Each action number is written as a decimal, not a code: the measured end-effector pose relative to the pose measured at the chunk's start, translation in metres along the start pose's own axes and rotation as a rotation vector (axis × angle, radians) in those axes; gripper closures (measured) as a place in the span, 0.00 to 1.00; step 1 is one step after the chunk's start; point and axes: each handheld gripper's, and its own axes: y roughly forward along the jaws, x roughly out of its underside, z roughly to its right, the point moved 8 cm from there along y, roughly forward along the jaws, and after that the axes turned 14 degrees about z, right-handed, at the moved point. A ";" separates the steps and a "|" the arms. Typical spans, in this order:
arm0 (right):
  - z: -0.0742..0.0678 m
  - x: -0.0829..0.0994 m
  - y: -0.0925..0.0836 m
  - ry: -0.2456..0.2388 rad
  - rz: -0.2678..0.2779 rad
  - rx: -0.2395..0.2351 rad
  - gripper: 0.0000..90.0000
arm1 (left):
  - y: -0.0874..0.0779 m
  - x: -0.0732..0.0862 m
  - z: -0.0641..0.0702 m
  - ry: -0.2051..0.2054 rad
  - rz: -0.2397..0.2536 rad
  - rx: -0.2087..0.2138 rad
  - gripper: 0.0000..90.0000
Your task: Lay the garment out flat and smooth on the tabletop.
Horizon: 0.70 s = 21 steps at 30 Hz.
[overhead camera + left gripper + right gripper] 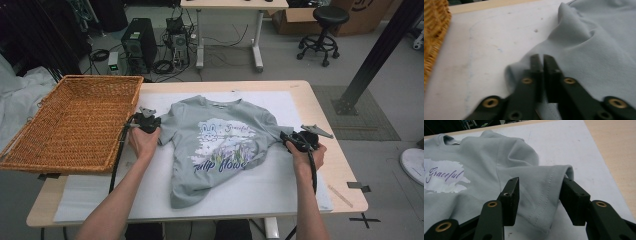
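Clenched jaws on the left gripper [541,60] press together over the edge of one sleeve of the grey T-shirt [584,50], pinching a fold of its cloth, while the right gripper [540,195] stands parted, its two pads straddling the hem of the other sleeve [546,192] with the fabric lying between them and not squeezed. From above, the left gripper [146,121] and the right gripper [300,139] sit at opposite sides of the shirt, each held in a hand with the forearms coming in from the near edge. Spread face up on the white mat [280,185], the T-shirt [217,150] shows a rabbit print and purple lettering, its collar pointing away from the person and its hem nearest. Left of it, overhanging the table's [325,115] edge, rests a wicker basket [75,120]. Beyond the table stand a computer tower [137,42], another desk [232,5] and a black stool [325,30].
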 end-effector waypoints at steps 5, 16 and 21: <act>0.005 -0.007 -0.005 -0.025 0.015 0.039 0.58 | 0.004 -0.001 -0.016 0.191 -0.059 -0.120 0.98; 0.034 -0.018 0.012 0.134 0.109 0.111 0.51 | 0.008 -0.018 0.023 0.019 0.094 0.154 0.69; 0.020 -0.025 0.041 0.059 0.076 0.028 0.50 | 0.011 -0.006 0.023 -0.001 0.052 0.192 0.69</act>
